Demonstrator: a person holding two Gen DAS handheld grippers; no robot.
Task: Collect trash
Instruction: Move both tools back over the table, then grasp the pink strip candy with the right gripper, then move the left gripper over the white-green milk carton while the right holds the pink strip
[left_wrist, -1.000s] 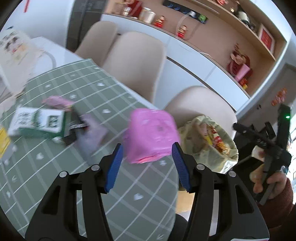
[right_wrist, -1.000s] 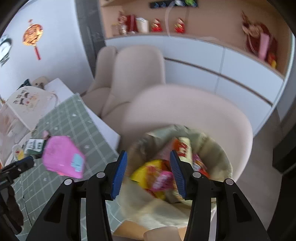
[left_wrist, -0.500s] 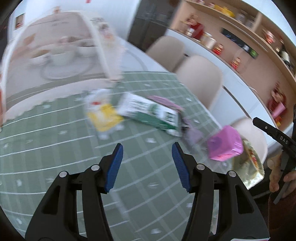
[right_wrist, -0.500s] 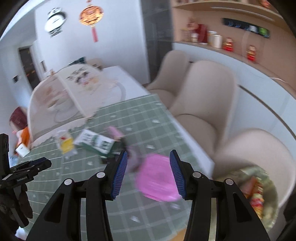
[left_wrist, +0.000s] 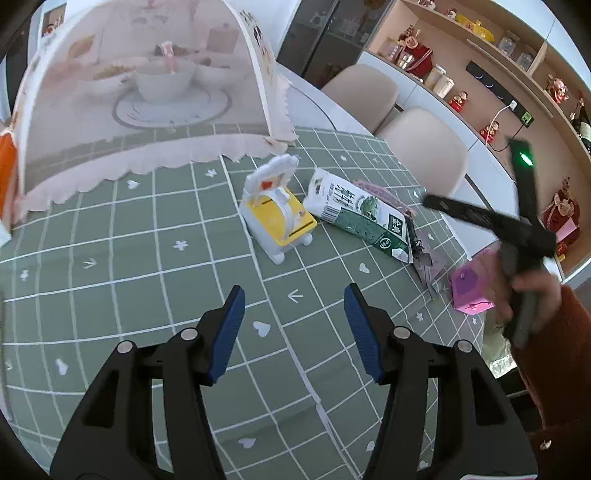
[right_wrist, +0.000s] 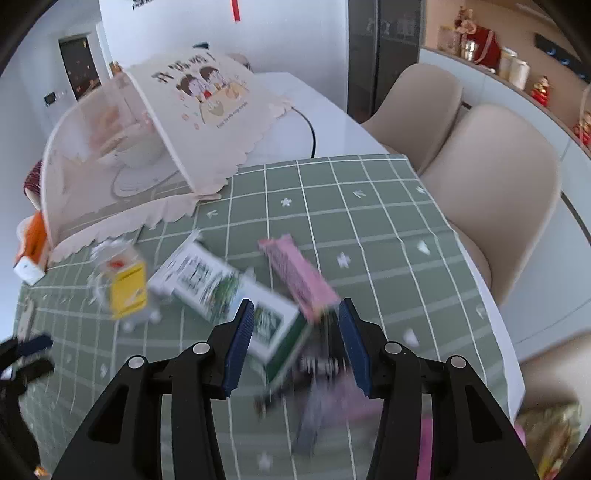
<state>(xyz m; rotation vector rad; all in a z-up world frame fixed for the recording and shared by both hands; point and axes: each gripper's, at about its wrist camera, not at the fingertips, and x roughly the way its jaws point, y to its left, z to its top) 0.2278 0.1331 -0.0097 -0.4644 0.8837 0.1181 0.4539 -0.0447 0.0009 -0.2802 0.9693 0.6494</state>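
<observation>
Green-and-white milk carton (left_wrist: 360, 218), yellow packet (left_wrist: 279, 218) and pink box (left_wrist: 471, 290) still litter mid-frame, while left gripper (left_wrist: 293, 328) and right gripper (right_wrist: 295, 345) gape empty.

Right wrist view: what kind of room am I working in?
Probably a home dining room: a mesh food cover over dishes on a round white table, padded beige chairs, and a wall shelf of jars and figurines.

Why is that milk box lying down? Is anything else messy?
The green-and-white carton lies tipped on its side on the checked tablecloth, its end torn open. Beside it, a yellow-and-white package gapes open, and a crumpled grey wrapper lies loose.
</observation>
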